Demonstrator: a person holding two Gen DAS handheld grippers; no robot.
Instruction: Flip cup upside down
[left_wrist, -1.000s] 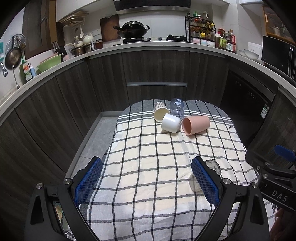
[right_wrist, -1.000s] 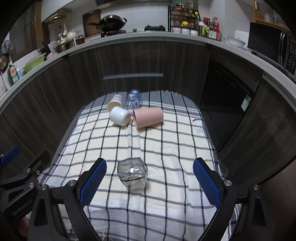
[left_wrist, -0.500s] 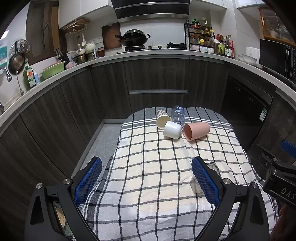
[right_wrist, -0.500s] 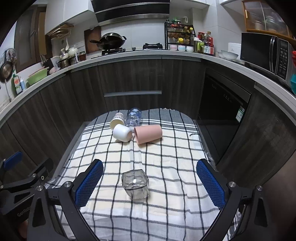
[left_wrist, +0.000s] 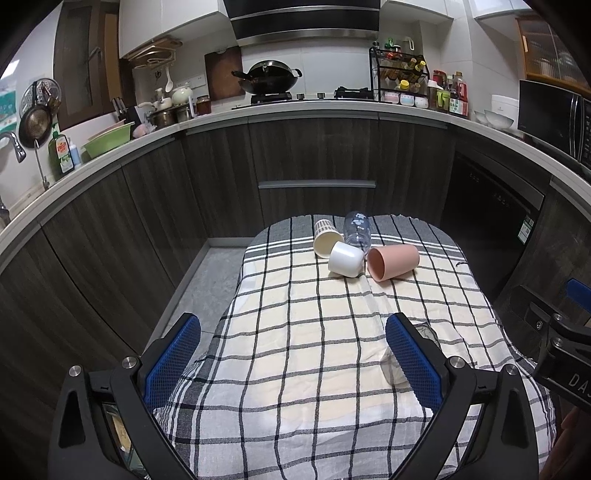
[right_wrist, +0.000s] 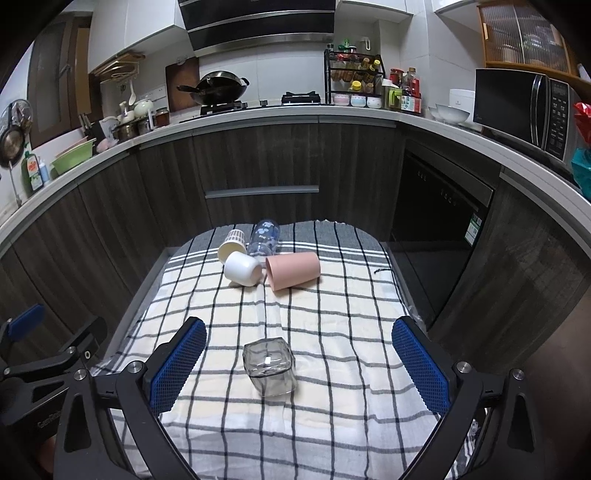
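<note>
A square clear glass cup stands upside down on the checked cloth, between the fingers of my open, empty right gripper and a little ahead of them. In the left wrist view it is mostly hidden behind my right finger. My left gripper is open and empty, to the left of the glass. At the far end lie a pink cup, a white cup, a striped cream cup and a clear bottle, all on their sides.
The cloth covers a small table with dark kitchen cabinets around it. A counter with a wok, spice rack and microwave runs behind. The floor drops away left of the table.
Both grippers have drawn back and risen from the table, so the cups look farther away. The glass cup and the far cups have not moved.
</note>
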